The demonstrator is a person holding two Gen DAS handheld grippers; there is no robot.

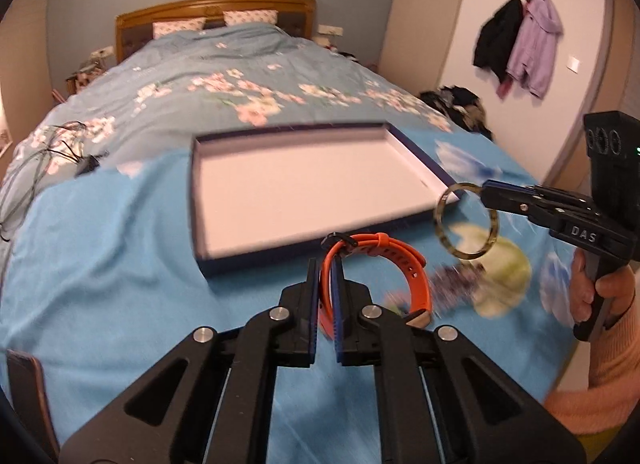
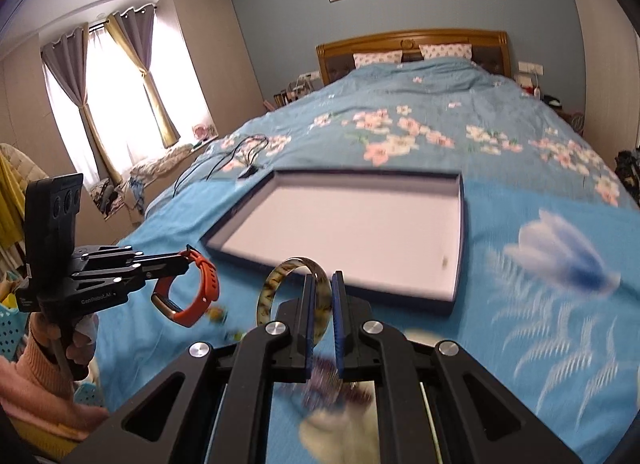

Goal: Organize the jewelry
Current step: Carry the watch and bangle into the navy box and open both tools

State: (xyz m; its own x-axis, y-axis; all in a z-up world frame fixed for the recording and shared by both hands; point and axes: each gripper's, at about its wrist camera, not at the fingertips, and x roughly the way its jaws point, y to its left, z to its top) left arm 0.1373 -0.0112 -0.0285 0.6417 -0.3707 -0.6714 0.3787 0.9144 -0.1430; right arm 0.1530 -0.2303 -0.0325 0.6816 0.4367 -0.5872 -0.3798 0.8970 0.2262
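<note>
- Jewelry is split between the two grippers. In the left wrist view, the orange watch band [image 1: 376,276] sits at lower centre, pinched on its strap by the narrow-set left gripper [image 1: 327,284], and hangs above the blue bedspread [image 1: 120,264].
- At the right edge of that view, the right gripper [image 1: 486,188] clamps the mottled bangle [image 1: 466,219] by its rim, just off the near right corner of the open box [image 1: 304,187].
- Judging by this, the band is caught on one thin strap; a jolt could swing it out, dropping it short of the box.
- In the right wrist view, the bangle [image 2: 294,292] stands at lower centre, with the right gripper [image 2: 323,284] closed on its far rim, before the box [image 2: 452,296].
- At left, the left gripper [image 2: 186,260] carries the band [image 2: 192,292] in the air.
- Risk, as I judge it: the smooth bangle may twist or slip from so small a bite, or strike the box wall. Blurred beads [image 2: 332,380] below could be knocked about.
</note>
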